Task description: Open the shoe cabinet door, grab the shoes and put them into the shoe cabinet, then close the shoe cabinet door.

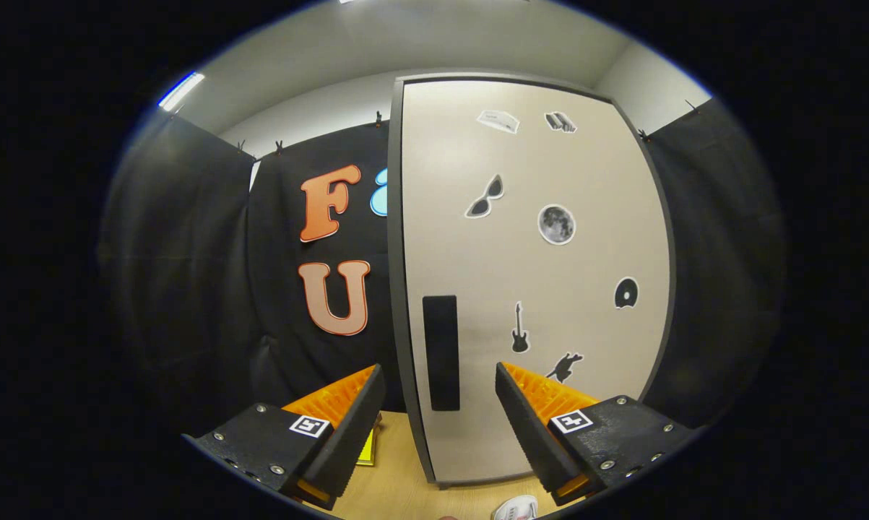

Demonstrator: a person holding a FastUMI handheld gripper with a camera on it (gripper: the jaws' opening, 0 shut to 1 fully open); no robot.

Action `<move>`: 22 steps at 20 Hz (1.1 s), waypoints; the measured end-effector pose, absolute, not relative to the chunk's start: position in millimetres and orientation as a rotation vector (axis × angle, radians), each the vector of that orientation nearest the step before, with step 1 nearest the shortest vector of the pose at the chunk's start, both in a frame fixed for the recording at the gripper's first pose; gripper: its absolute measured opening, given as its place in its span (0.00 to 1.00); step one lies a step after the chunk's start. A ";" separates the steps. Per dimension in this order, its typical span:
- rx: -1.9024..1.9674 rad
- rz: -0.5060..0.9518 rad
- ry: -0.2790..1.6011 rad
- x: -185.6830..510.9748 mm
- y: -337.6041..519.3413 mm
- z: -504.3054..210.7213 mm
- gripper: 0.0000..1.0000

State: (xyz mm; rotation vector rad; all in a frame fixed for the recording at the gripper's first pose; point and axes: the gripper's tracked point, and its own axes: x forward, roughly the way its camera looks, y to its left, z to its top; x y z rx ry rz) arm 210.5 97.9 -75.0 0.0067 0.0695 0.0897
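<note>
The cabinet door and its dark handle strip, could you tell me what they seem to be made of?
The cabinet door looks like matte beige laminated board with a dark edge band. The handle strip is matte black, possibly plastic or a recess; unclear. The open gripper sits just before it.

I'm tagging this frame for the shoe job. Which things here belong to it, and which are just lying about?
Belongs to the job:
- shoe cabinet door, shut
- its dark handle, just beyond the open fingers
- gripper
- white shoe, partly seen on the floor

Just lying about:
- stickers on the door
- yellow item behind one finger
</note>
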 end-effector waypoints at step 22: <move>-0.032 0.070 0.109 256.8 94.8 -100.8 0.33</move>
